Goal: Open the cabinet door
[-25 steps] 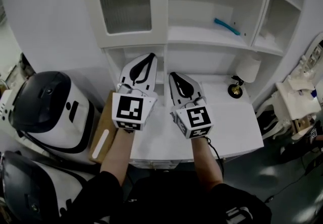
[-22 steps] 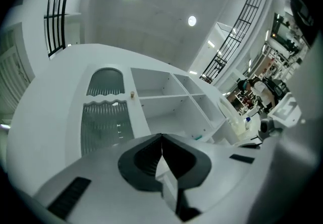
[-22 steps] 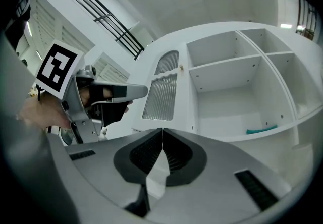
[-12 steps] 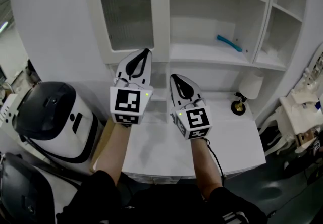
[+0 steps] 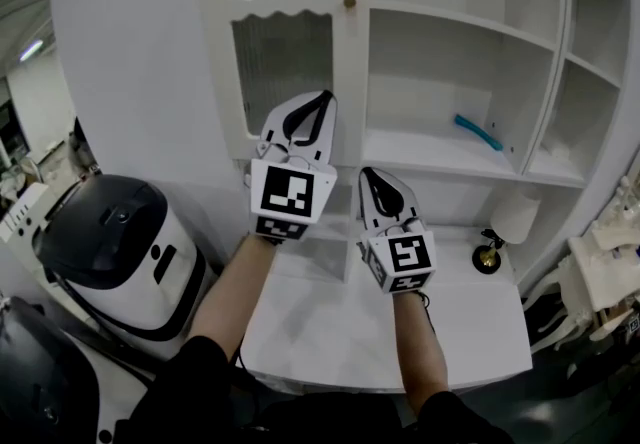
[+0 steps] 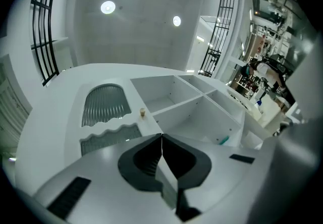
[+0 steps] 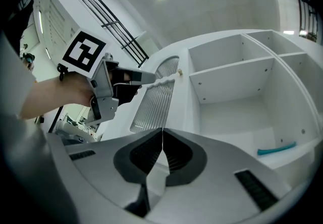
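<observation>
Cabinet door (image 5: 288, 52) is shut and flush with the frame: a tall white door with ribbed glass panes and a wavy rail between them. Its long axis is vertical. It sits left of the open shelves (image 5: 450, 82).

The knob (image 5: 349, 2) is small and brass-coloured, on the door's right edge high up, just beside the shelf opening. Hinges aren't visible, presumably on the left edge.

Left gripper (image 5: 324, 96): jaws together, nothing between them. It is raised in front of the door's right stile. The knob lies above it and slightly to the right, clearly apart, no contact. In the left gripper view the knob (image 6: 142, 112) sits just above and left of the closed tips.

Right gripper (image 5: 372, 173): jaws also together and empty. It is lower and further right, in front of the lower shelf area, well below the knob.

So the left hand is the nearer one and better lined up. The key relation is that the knob is up along the stile from the left tips.

Judgement: reach not finished, grasp not started. The left jaws would need to open before closing on the knob. The door should then swing out toward the person, over the surface (image 5: 330, 332).

Risk: the knob is small, so the closed tips could slide past it.
</observation>
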### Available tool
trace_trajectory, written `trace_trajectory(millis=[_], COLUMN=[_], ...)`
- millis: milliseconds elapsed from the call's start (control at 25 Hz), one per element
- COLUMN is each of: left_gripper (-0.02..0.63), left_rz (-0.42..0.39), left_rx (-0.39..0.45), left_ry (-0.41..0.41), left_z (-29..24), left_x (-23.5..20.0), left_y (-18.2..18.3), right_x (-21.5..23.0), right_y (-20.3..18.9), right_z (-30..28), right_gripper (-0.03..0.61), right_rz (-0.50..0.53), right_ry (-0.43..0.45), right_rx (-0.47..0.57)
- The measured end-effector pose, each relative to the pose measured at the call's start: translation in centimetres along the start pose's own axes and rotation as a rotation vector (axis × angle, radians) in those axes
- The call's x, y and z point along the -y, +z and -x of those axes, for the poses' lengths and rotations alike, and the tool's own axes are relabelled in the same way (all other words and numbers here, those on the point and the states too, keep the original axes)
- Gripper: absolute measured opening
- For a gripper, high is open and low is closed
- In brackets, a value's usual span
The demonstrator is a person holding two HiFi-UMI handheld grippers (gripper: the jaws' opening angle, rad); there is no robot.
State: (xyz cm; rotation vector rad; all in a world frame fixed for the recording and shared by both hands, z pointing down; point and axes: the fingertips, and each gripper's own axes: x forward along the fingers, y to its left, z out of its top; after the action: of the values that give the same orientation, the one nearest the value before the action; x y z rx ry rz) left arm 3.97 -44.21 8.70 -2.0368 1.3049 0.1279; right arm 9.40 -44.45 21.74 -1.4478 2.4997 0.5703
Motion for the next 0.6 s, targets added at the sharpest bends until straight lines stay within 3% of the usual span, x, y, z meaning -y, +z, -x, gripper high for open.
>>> trace_trajectory(millis=[360,600], left_gripper=[0.014,0.014], left_rz=[-0.126,-0.207], left_rx=[0.039,0.022], left_ry=[0.005,0.005], left_z=[-3.8,-6.3], left_x=[-2.8,-4.2], left_y=[3.1,3.8], right_x=[1.2,1.7], right_y=[1.6,1.8], right_z=[-3.1,-4.5], right_gripper=[0.020,0.020], right_rz=[0.026,0.002], right_ry=[0.034,0.062], right_rx=[0.053,0.076])
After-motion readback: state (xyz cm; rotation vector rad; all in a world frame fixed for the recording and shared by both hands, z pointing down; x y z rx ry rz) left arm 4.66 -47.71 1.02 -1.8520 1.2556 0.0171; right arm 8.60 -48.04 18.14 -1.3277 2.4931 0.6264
